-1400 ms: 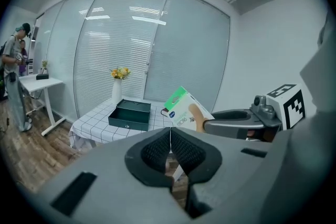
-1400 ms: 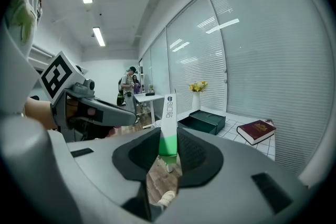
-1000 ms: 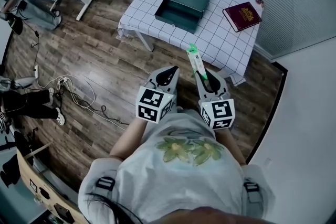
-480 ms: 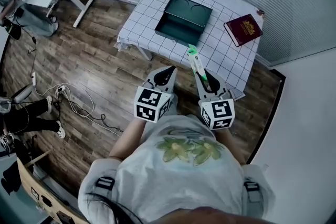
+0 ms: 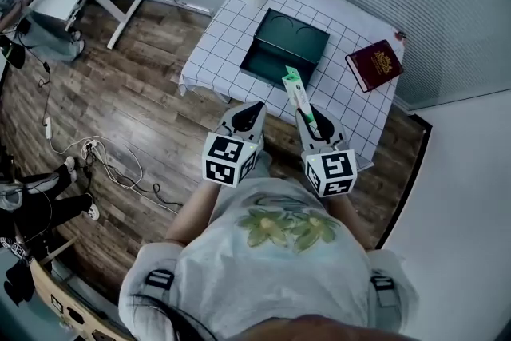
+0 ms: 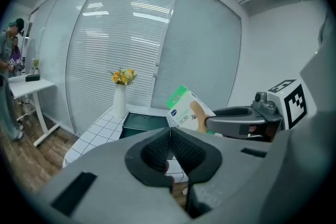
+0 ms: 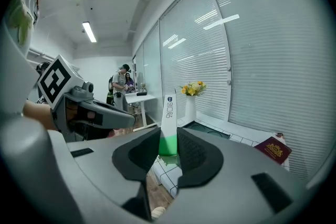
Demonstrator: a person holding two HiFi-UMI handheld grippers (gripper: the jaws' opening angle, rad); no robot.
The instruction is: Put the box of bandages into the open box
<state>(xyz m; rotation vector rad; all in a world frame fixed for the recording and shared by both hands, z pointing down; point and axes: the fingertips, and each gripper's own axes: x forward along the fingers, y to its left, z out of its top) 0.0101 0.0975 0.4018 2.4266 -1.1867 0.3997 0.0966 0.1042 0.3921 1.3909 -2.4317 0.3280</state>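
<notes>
In the head view the right gripper holds the box of bandages in the air over the near edge of the surface, just short of the open box. The left gripper view shows the left gripper clenched on nothing. In the right gripper view the jaws grasp only the green lower end of the thin box, so I think it could tilt, slip out, or catch the wall of the open box.

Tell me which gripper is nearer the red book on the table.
Right. The right gripper, shut on the box of bandages, is below and left of the red book in the head view; the left gripper, shut and empty, sits farther to the left.
</notes>
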